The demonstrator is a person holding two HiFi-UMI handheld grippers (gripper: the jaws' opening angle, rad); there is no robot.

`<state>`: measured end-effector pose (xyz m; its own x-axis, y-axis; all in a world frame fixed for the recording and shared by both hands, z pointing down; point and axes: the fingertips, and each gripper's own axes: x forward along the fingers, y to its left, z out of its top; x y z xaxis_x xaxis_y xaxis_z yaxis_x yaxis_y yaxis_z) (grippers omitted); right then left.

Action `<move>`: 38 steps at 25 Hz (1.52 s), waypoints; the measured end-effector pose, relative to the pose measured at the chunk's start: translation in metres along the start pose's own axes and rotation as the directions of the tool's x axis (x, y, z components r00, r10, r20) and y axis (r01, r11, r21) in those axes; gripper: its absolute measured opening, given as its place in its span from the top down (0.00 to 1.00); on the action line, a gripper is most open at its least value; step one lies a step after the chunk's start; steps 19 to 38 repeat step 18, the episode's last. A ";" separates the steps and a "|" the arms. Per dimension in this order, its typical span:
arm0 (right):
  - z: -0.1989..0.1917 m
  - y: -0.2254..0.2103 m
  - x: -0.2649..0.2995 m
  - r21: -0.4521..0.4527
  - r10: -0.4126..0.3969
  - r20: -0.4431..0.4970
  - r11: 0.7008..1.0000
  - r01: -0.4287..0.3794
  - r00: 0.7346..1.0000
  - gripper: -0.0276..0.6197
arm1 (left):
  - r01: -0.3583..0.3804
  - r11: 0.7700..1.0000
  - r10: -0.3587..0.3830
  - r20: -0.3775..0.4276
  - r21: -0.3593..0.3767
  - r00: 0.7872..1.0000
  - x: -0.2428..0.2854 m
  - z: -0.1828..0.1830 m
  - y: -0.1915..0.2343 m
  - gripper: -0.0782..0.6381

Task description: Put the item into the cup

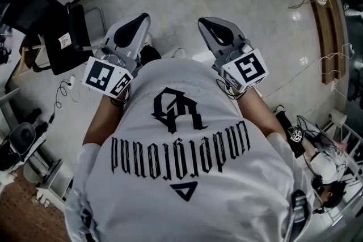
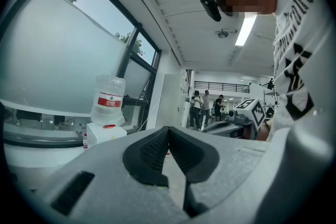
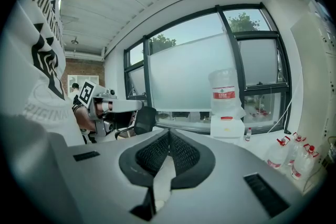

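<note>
No cup or item shows in any view. In the head view, the person holds both grippers close to the chest over the floor. The left gripper (image 1: 139, 21) and the right gripper (image 1: 207, 23) point forward, each with its marker cube at the back. In the left gripper view, the left gripper (image 2: 168, 128) has its dark ribbed pads (image 2: 149, 152) pressed tip to tip with nothing between them. In the right gripper view, the right gripper (image 3: 169, 132) is likewise shut and empty.
A water dispenser with a large bottle (image 3: 224, 94) stands by the window, also seen as the bottle (image 2: 108, 99). Spray bottles (image 3: 291, 157) sit on the floor to the right. A black office chair (image 1: 54, 37) is at the left. Cables lie about, and people (image 2: 205, 107) stand far off.
</note>
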<state>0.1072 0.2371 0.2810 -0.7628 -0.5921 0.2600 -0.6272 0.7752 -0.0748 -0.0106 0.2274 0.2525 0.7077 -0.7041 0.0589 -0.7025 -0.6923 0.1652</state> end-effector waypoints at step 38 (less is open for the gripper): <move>0.002 -0.007 0.015 0.005 0.012 -0.004 1.000 -0.012 1.000 0.93 | -0.004 1.000 0.003 -0.012 -0.014 1.000 0.007 -0.001 0.014 0.87</move>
